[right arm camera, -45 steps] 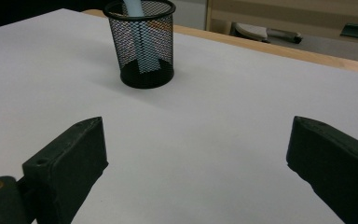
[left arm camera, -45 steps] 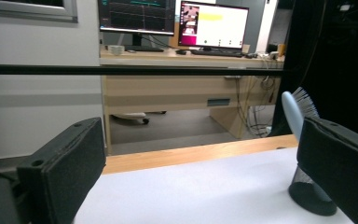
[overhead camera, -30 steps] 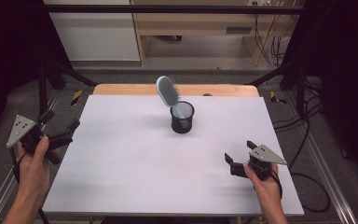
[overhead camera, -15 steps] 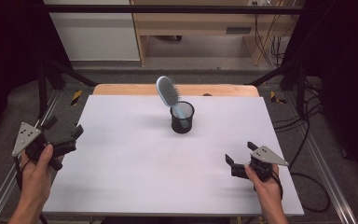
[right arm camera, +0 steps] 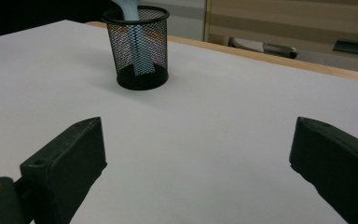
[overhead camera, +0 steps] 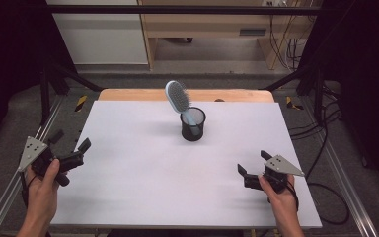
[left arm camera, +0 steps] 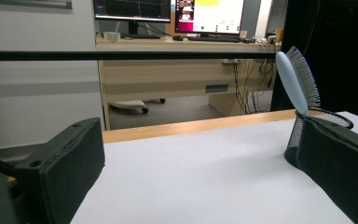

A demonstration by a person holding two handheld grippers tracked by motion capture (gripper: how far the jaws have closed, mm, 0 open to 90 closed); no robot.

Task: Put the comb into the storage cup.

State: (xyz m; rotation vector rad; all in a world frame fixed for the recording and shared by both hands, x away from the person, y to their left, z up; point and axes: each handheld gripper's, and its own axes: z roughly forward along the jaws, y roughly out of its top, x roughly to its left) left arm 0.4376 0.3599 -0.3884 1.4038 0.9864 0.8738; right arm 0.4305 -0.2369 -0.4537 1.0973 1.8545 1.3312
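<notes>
Hairbrush (overhead camera: pixel 178 98) stands handle-down in mesh cup (overhead camera: pixel 193 125) at far centre of table (overhead camera: pixel 128 197), long axis near upright, head tilted left, bristles facing right. Left gripper (overhead camera: pixel 70 148), right gripper (overhead camera: pixel 250 165): jaws spread, empty, well apart from cup.

Black wire-mesh metal cup (overhead camera: pixel 193 126), smooth pale-blue plastic hairbrush (overhead camera: pixel 176 97), matt white table top (overhead camera: pixel 128 163) w/ wood edge.
</notes>
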